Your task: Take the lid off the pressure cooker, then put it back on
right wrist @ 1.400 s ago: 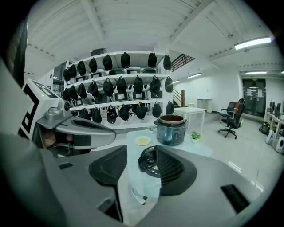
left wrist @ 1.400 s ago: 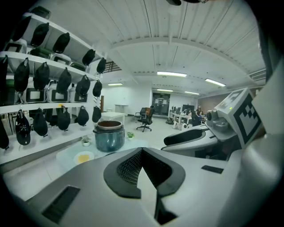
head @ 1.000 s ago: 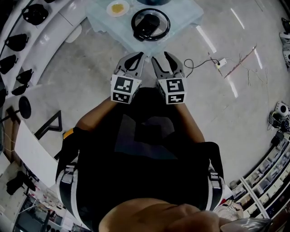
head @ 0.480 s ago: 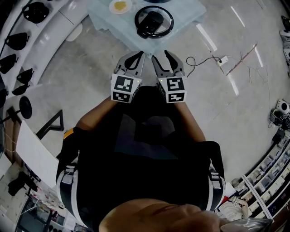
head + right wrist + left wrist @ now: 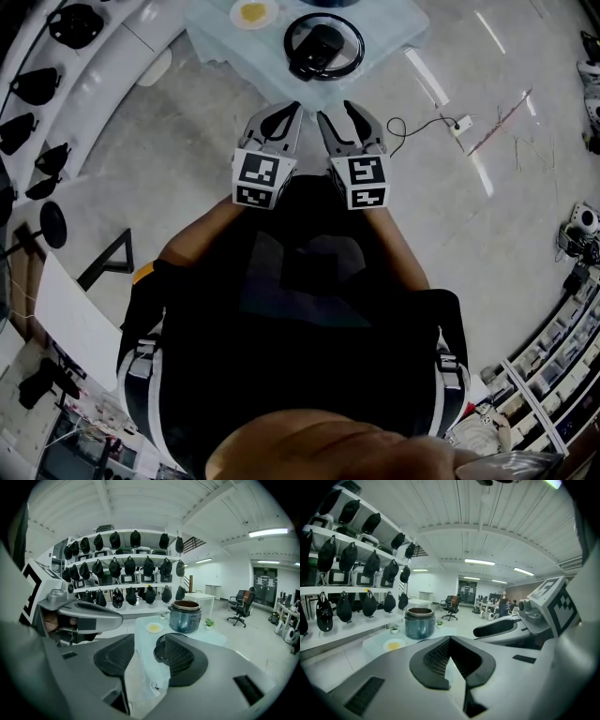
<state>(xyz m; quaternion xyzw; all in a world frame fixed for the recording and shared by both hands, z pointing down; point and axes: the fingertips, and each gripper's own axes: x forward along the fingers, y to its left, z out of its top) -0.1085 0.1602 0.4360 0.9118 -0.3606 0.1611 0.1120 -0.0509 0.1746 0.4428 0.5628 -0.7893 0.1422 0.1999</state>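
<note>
The first half of the job appears done: the pressure cooker (image 5: pixel 185 617) is shown standing open, its brown-rimmed inner pot exposed. The lid (image 5: pixel 324 45) is laid flat on the pale blue cloth (image 5: pixel 217 39) just in front of the cooker. Refitting the lid is judged to be all that is left. The cooker is seen as a squat cylinder with a glossy blue-grey wall, the lid as a round, dark-rimmed disc with a bulky black handle at its centre. A small white plate (image 5: pixel 251 13) bearing something yellow is set beside the cooker. Well back from the cooker, the left gripper (image 5: pixel 296 107) is held with its ribbed black pads brought together at the tips on nothing. The right gripper (image 5: pixel 336 111) is held with its pads spread and nothing between them.
</note>
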